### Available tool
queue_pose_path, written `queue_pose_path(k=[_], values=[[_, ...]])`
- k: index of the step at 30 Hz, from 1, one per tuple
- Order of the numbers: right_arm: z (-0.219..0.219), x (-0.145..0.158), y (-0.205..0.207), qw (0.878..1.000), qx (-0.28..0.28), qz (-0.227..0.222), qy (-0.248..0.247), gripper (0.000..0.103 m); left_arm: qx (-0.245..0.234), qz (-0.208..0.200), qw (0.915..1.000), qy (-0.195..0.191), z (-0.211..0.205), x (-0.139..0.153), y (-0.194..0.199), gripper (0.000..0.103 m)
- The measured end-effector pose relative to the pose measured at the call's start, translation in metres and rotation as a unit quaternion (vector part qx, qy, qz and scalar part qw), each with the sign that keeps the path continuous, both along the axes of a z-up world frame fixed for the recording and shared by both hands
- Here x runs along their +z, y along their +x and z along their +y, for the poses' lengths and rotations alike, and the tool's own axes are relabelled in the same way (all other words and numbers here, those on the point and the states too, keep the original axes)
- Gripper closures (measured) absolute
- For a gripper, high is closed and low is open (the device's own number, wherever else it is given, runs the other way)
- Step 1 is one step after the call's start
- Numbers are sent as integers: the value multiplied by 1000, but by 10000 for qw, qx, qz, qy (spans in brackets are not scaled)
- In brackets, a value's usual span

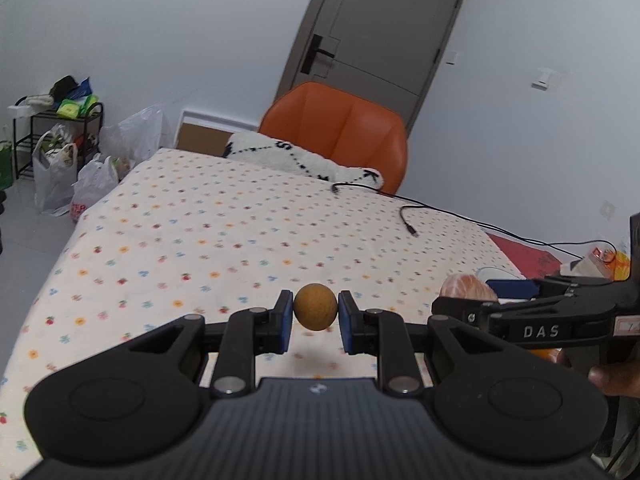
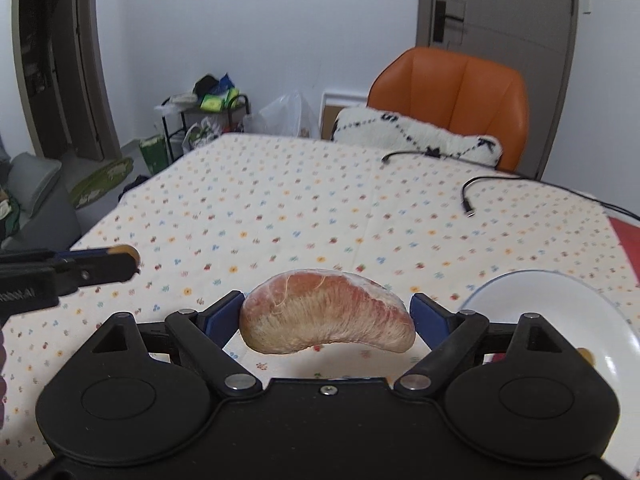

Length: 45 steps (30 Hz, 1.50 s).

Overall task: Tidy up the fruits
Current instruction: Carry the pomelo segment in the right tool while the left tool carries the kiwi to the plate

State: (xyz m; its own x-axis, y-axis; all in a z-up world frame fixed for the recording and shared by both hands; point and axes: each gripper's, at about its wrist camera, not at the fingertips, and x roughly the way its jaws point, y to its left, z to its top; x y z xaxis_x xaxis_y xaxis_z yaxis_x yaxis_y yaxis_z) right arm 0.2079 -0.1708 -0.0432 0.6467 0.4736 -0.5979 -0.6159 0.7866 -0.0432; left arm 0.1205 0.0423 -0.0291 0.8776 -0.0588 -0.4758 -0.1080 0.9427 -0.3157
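Left gripper [image 1: 315, 312] clamped on small round brown fruit [image 1: 315, 306], frame centre. Right gripper [image 2: 327, 320] gripping pomelo segment [image 2: 327, 317] endwise, white bowl [image 2: 560, 312] lower right. Risk: squeezed segment tearing or slipping (soft flesh), small fruit rolling free.

A lived-in room of a home: a table under a white cloth printed with small flowers [image 2: 280, 208], an orange padded chair [image 2: 452, 92] holding a fluffy white cushion [image 2: 416, 136], a grey panelled door [image 1: 376, 32], and a black wire rack [image 2: 208, 120] (plastic bags crowd its foot).
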Motion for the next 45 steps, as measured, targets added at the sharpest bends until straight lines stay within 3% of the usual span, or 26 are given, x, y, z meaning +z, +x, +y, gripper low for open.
queue_pose_path(k=[19,45], values=[[-74,22,-9,9972,-596,-320,327,17,-584,-188,9980,166,-60,18,15,81],[-165,21,-4,9870,-1448,-396,579,17,-1194,-259,9921,268,-127,24,45,81]])
